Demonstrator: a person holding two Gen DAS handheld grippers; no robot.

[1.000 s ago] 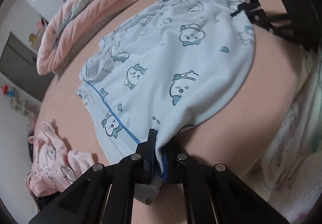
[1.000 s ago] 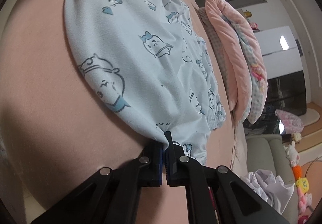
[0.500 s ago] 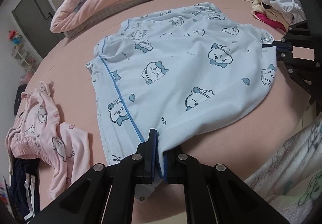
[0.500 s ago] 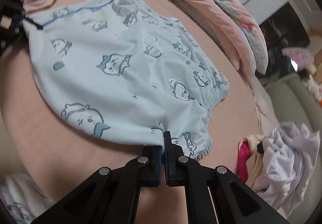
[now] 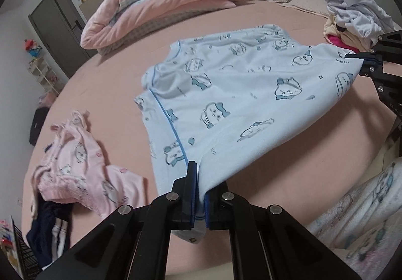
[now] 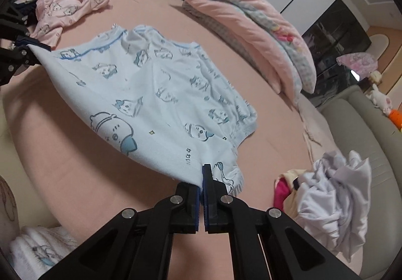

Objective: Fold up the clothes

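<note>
On the bed covered with a plain pink sheet [image 5: 120,84], a pale blue pyjama garment printed with small cartoon animals and edged in darker blue piping [image 5: 226,94] is spread out, its near edge lifted clear of the sheet while the far part is left lying on it. One near corner is pinched between the fingers [image 5: 191,187] of the left gripper [image 5: 199,192], which are pressed together on the cloth. The other near corner is clamped in the same way by the right gripper [image 6: 202,187], its fingers [image 6: 207,179] closed on the hem beside an elasticated cuff. Between the two held corners the fabric is drawn fairly taut, and a shadow is cast beneath it on the sheet.

Beyond the garment, a folded pink plush quilt with a checked and patterned lining [image 5: 160,1] is laid across the bed. To the left gripper's side, a crumpled pink pyjama piece with a similar cartoon print [image 5: 80,167] is seen lying on the sheet, with what may be a dark navy garment with white stripes [image 5: 52,234] tucked at its edge. On the right gripper's side, a heap of white, cream and magenta clothes [image 6: 329,199] is piled near a grey-beige padded headboard [image 6: 364,134].
</note>
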